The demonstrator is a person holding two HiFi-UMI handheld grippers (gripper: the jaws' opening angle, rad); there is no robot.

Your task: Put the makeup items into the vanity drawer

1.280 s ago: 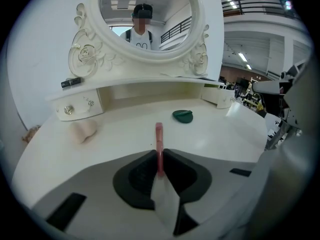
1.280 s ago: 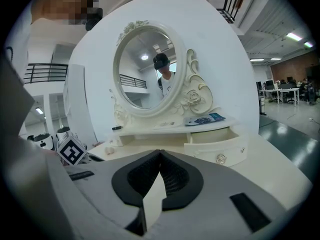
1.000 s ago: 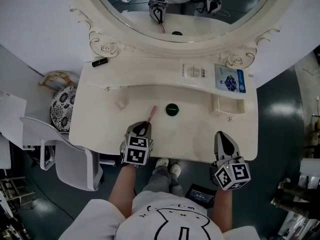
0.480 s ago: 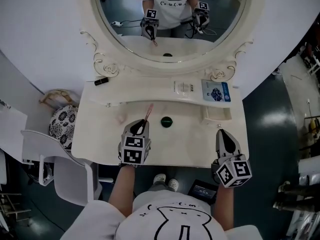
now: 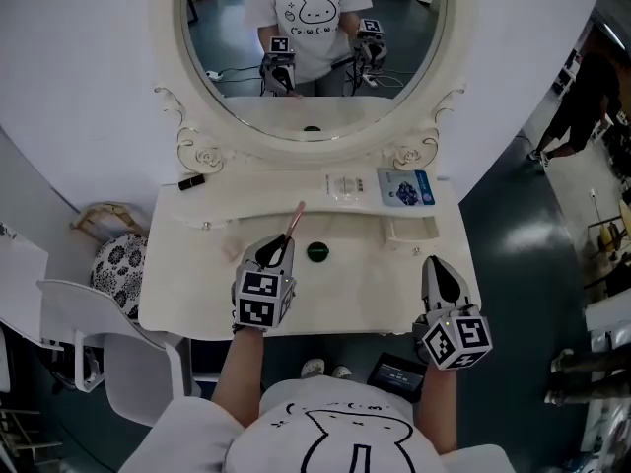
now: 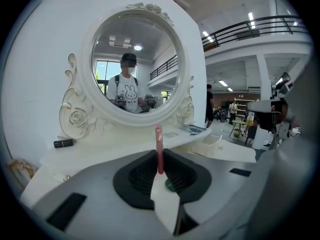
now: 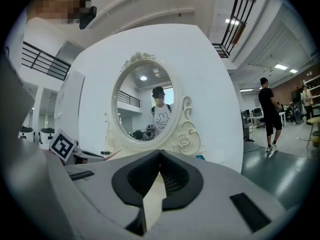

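Observation:
My left gripper (image 5: 278, 248) is shut on a slim pink makeup stick (image 5: 295, 219), which juts forward from its jaws above the white vanity top (image 5: 197, 294). In the left gripper view the pink stick (image 6: 159, 149) stands up between the closed pads of that left gripper (image 6: 159, 171). A round green compact (image 5: 316, 252) lies on the top just right of the stick. A small drawer (image 5: 410, 231) stands open at the right. My right gripper (image 5: 440, 267) hovers at the vanity's front right corner, shut and empty, as the right gripper (image 7: 160, 156) also shows in its own view.
A black lipstick (image 5: 191, 181) lies on the raised shelf at the left. A white packet (image 5: 343, 185) and a blue packet (image 5: 404, 187) lie on the shelf under the oval mirror (image 5: 311, 47). A grey chair (image 5: 99, 363) and a patterned stool (image 5: 116, 264) stand left of the vanity.
Both grippers have risen, the left one carrying the pink stick up with it. The head view now shows more of the mirror and the vanity looks smaller.

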